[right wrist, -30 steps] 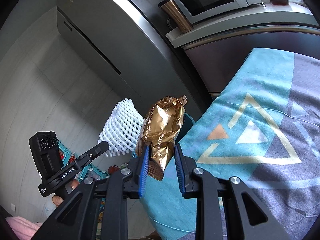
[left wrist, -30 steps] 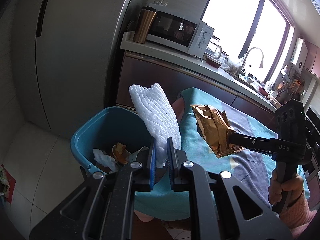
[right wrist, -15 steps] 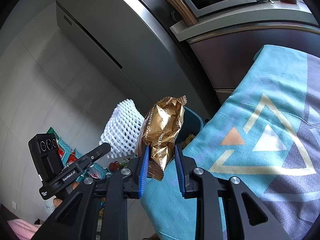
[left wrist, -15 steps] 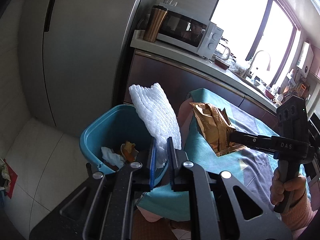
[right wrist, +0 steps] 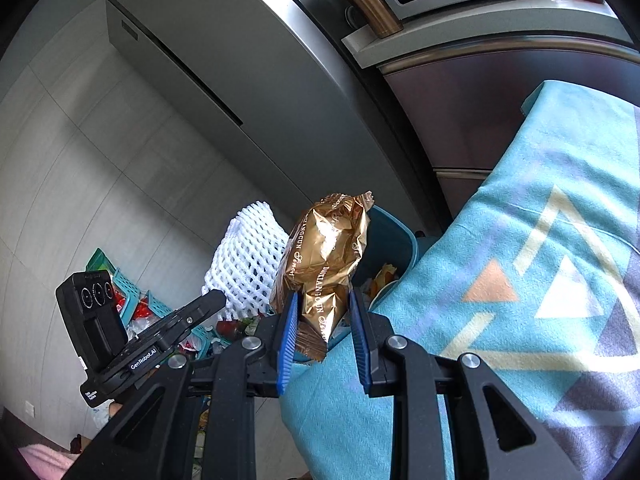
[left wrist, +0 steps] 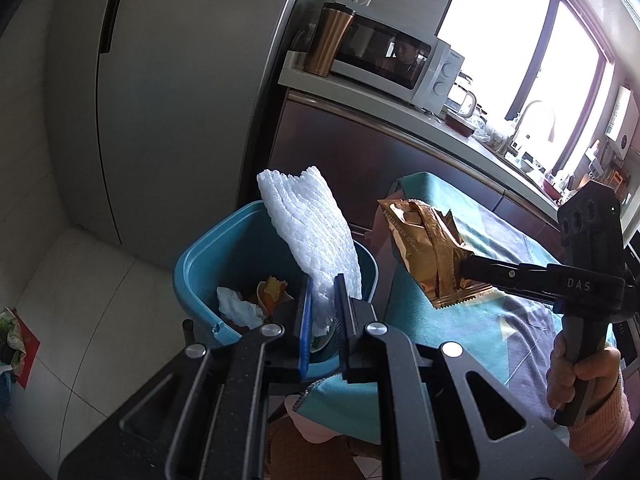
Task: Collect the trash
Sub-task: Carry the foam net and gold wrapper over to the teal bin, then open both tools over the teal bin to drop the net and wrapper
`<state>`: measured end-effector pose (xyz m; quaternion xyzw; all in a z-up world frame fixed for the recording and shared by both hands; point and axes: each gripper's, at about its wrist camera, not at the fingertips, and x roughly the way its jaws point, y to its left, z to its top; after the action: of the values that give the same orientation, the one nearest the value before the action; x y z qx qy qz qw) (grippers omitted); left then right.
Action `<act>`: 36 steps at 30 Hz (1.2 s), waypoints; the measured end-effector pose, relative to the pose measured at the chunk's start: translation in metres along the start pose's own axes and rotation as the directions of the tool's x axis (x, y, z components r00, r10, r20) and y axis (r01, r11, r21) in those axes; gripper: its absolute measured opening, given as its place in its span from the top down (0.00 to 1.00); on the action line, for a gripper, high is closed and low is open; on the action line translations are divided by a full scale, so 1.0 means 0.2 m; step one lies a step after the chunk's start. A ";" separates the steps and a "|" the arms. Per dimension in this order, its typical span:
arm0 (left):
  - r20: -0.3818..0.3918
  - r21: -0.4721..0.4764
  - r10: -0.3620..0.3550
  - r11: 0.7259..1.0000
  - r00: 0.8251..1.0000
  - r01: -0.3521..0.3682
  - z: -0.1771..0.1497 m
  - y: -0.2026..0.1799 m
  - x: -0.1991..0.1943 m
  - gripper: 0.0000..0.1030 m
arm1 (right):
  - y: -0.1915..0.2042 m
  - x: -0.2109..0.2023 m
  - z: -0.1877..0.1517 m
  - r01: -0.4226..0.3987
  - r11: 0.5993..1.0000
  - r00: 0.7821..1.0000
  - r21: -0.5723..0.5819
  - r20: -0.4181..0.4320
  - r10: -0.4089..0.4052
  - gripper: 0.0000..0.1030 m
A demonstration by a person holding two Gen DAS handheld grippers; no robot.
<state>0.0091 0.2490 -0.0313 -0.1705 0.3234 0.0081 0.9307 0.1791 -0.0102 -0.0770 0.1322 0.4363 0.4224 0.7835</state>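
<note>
Now left gripper pinches foam net, just above bin ahead. Right gripper pinches gold wrapper, bin just beyond, desk cloth at right.

Both tools are matte black with blue ribbed pads on the fingers and round silver screws along their slotted arms. The right gripper carries white "DAS" lettering; the left gripper reads "GenRobot.AI" beside three round lenses. A pink knitted sleeve shows below the "DAS" handle.
</note>
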 end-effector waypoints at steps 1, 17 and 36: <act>-0.001 0.000 0.002 1.000 1.000 -0.002 0.00 0.00 0.01 0.89 | 0.00 0.00 0.00 -0.001 1.000 1.000 0.002 -0.003 0.001 0.77; -0.033 -0.018 0.027 0.999 0.999 -0.027 -0.02 0.06 0.09 0.89 | 0.09 0.15 0.06 0.026 0.999 0.998 -0.024 -0.050 -0.027 0.77; -0.060 -0.025 0.041 0.999 0.997 -0.042 -0.04 0.09 0.20 0.89 | 0.14 0.31 0.07 0.051 0.998 0.994 -0.033 -0.097 -0.054 0.77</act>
<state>0.0331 0.2594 -0.0669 -0.1762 0.3544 0.0267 0.9179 0.1903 0.0573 -0.0875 0.0877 0.4711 0.4143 0.7738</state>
